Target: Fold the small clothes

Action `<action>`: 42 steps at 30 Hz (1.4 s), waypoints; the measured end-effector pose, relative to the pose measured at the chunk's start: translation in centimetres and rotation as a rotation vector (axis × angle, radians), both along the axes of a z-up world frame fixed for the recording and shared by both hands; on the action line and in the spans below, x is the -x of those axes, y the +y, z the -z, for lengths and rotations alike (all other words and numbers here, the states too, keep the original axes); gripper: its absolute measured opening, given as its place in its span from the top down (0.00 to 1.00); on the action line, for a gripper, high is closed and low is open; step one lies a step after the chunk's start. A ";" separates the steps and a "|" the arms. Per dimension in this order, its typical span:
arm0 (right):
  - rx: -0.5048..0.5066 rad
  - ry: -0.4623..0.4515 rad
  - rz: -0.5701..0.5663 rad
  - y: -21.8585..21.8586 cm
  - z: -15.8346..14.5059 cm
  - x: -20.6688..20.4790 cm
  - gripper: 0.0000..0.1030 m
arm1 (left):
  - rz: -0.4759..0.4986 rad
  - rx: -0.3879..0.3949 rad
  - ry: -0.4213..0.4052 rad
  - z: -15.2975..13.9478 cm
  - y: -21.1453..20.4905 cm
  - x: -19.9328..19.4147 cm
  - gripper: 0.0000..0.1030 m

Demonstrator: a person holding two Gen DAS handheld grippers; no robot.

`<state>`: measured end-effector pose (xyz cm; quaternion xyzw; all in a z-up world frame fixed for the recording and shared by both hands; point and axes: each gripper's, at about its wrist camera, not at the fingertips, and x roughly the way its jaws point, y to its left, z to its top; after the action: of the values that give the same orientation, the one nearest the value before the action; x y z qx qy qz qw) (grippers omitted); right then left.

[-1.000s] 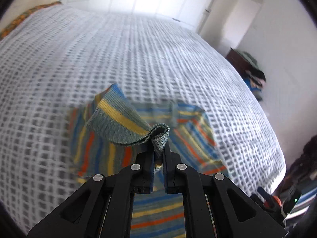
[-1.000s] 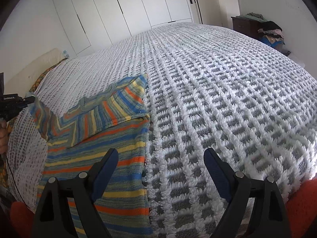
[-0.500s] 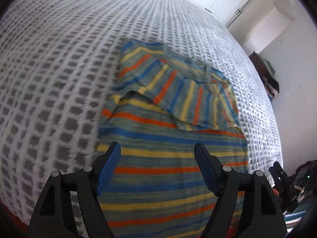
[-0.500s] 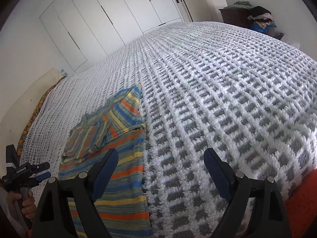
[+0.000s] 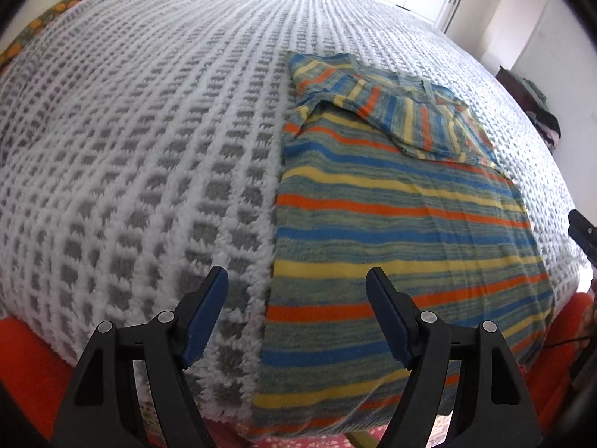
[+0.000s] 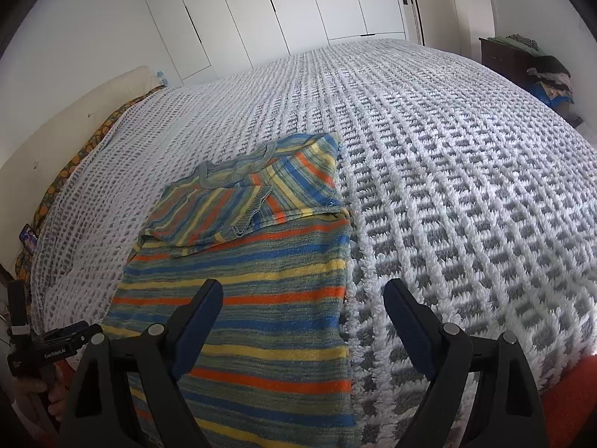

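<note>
A striped knit sweater (image 5: 403,224) in blue, yellow, orange and grey-green lies flat on the bed near its front edge, both sleeves folded across the chest at the far end. It also shows in the right wrist view (image 6: 261,280). My left gripper (image 5: 296,321) is open and empty, low over the sweater's near left edge. My right gripper (image 6: 302,328) is open and empty over the sweater's near right edge. The left gripper's body (image 6: 48,347) shows at the lower left of the right wrist view.
A white and grey waffle blanket (image 5: 149,130) covers the whole bed (image 6: 466,168). White wardrobe doors (image 6: 298,3) stand behind it. A dark dresser with piled clothes (image 6: 530,63) is at the far right. An orange sheet (image 5: 22,351) shows at the bed's front edge.
A second ago my left gripper was shut on a sleeve; it let go, opened, and pulled back toward the sweater's near hem. My right gripper moved left, over the sweater's right edge.
</note>
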<state>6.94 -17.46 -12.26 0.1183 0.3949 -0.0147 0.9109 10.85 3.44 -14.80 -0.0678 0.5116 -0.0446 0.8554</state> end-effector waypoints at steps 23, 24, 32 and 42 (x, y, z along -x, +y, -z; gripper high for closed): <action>0.099 0.029 -0.002 0.4 2.0 1.1 0.15 | -0.089 -0.003 -0.017 0.9 2.3 1.2 0.23; 0.098 0.032 -0.004 0.4 2.1 1.0 0.15 | -0.088 -0.006 -0.017 0.9 2.2 1.2 0.23; 0.104 0.044 -0.013 0.8 2.4 0.9 0.15 | -0.100 -0.006 -0.013 1.1 2.4 1.2 0.22; 0.105 0.049 -0.016 0.9 2.6 0.7 0.15 | -0.109 -0.011 -0.004 1.4 2.8 0.9 0.21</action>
<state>6.23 -16.59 -14.91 0.0666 0.4169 -0.0310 0.9060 9.91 6.20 -16.21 -0.0909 0.5055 0.0050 0.8580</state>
